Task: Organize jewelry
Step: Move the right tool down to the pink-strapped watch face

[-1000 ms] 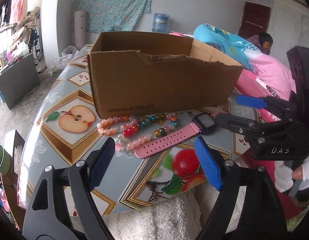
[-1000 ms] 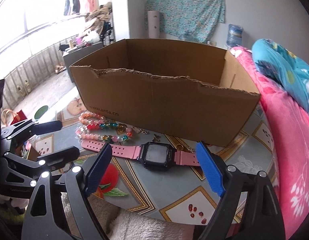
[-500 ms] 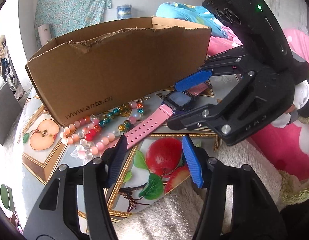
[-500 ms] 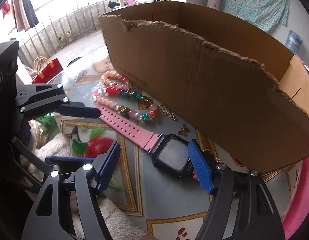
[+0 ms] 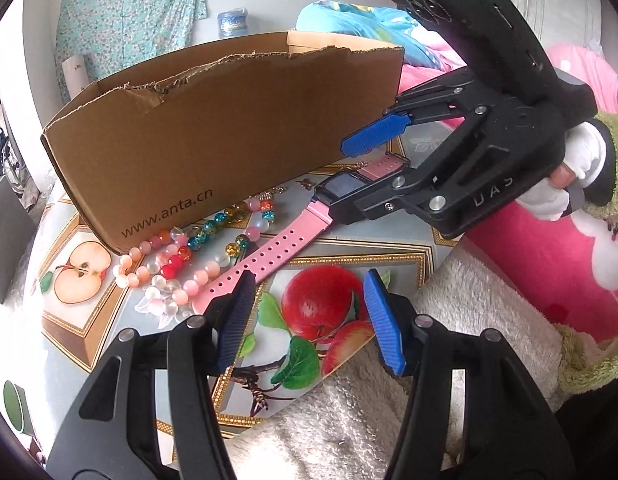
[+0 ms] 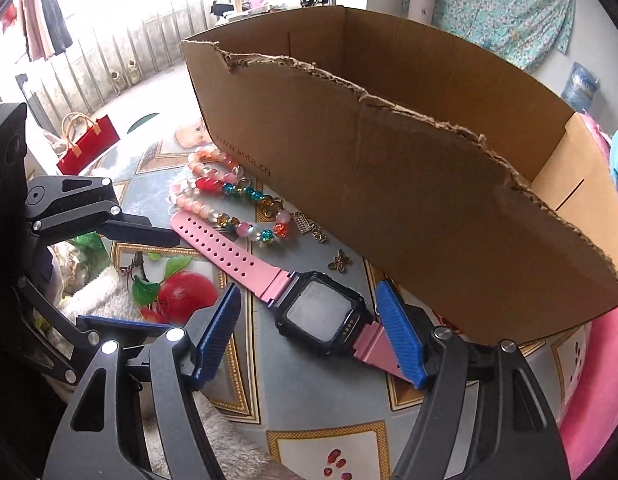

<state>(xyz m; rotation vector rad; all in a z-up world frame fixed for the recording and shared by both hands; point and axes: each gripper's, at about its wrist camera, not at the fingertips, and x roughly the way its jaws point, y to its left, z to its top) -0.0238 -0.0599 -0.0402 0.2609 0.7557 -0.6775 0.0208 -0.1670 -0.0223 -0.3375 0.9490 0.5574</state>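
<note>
Item, left to right on the fruit-print table (image 6: 317,392): bead bracelets (image 6: 225,192) before the cardboard box (image 6: 409,184); pink watch (image 6: 321,312), long axis running from strap tip at left to face at right. Left gripper (image 5: 307,320), jaws parted and empty, one pad just beside the strap tip; right gripper (image 6: 309,336), jaws parted, straddles the face across that axis and is nearer, its right pad seemingly touching the short strap, contact unclear
</note>
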